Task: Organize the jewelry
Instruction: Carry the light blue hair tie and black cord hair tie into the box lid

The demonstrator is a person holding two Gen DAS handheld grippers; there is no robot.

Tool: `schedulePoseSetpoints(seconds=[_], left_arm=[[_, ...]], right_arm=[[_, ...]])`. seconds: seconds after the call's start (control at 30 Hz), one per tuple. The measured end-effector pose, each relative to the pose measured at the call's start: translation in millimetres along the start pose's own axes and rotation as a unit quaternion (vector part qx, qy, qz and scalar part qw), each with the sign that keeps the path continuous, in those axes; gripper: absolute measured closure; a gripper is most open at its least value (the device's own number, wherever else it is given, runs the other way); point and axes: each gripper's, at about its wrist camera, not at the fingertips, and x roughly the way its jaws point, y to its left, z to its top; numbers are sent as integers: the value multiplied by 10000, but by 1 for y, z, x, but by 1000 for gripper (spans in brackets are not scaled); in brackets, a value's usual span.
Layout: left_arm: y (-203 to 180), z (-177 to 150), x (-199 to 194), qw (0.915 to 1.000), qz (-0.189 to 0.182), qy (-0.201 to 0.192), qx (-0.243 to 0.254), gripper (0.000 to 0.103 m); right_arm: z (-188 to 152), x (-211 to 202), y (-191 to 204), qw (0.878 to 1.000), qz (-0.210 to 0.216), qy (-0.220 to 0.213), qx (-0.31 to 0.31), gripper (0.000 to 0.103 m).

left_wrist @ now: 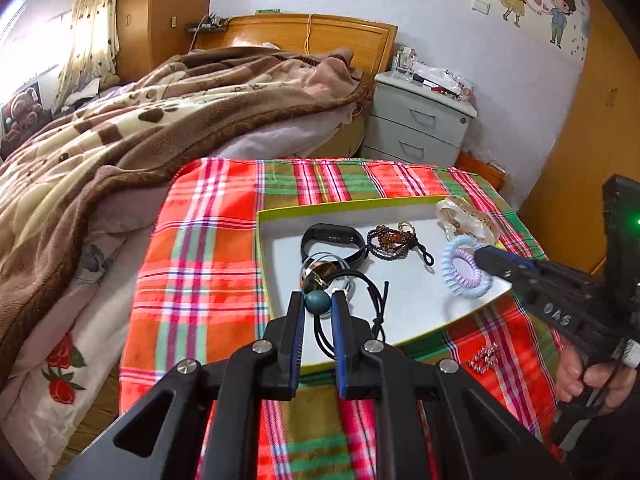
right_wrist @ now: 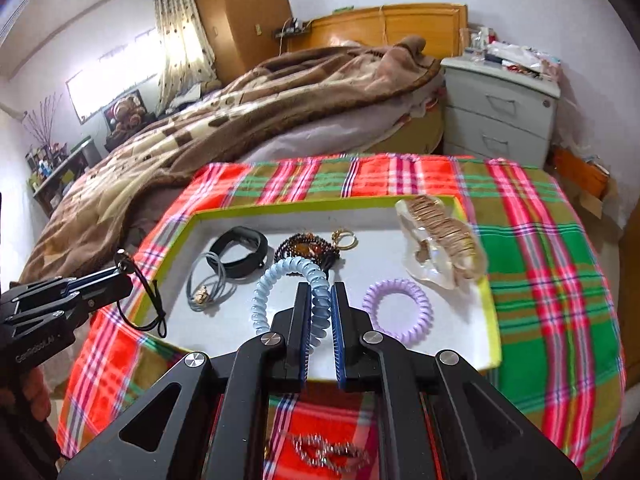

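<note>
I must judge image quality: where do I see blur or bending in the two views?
Right wrist view: the clear-and-gold hair claw and the sparkly rhinestone piece are smeared. Left wrist view: mostly sharp; the plaid tablecloth edges curve from the fisheye.

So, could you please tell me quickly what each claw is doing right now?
Left claw: shut on the teal bead of a black cord.
Right claw: shut on the blue coil hair tie.

A red, green and pink plaid tablecloth (right_wrist: pixel 540 248) is filling the frame's middle. A white tray (right_wrist: pixel 494 320) is showing a lime-green rim, holding 1 pale-blue coil tie (right_wrist: pixel 280 280) and 1 lilac coil tie (right_wrist: pixel 400 308).
</note>
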Motion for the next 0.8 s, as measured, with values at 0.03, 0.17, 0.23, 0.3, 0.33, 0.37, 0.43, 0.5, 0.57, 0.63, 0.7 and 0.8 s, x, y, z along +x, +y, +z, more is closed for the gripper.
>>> schedulePoseSetpoints(seconds=[0.03, 0.17, 0.23, 0.3, 0.33, 0.37, 0.43, 0.5, 0.57, 0.63, 0.7, 0.8], left_arm=[[-1, 1, 5, 10000, -21, 33, -2, 89], [-2, 1, 22, 9998, -38, 203, -11, 89], [-2, 0, 29, 9996, -56, 280, -33, 89], [-2, 0, 35, 9994, -97, 337, -61, 89], [-1, 0, 38, 9992, -101, 376, -66, 89], [-1, 0, 40, 9991, -95, 402, -58, 89], [-1, -2, 45, 9989, -97, 459, -70, 89], [-1, -3, 48, 9986, -89, 505, -84, 89], [-1, -4, 51, 9984, -63, 553, -69, 89], [-1, -5, 54, 9982, -64, 589, -77, 89], [-1, -5, 55, 9981, -69, 597, -96, 89], [-1, -6, 57, 9980, -48, 623, -93, 89]], right_arm=[[0, 4, -1, 10000, 13, 37, -13, 93], [2, 19, 1, 9997, 80, 224, -59, 93], [1, 25, 2, 9995, 89, 283, -76, 93], [2, 31, 3, 9992, 110, 358, -106, 93], [2, 33, 4, 9991, 115, 389, -124, 93], [1, 35, 5, 9989, 109, 419, -151, 93], [2, 39, 6, 9987, 107, 467, -181, 93], [2, 42, 6, 9985, 100, 500, -188, 93], [2, 44, 6, 9984, 69, 528, -193, 93], [2, 46, 6, 9983, 45, 542, -189, 93], [2, 46, 6, 9982, 23, 560, -194, 93], [2, 47, 5, 9981, 7, 574, -204, 93]])
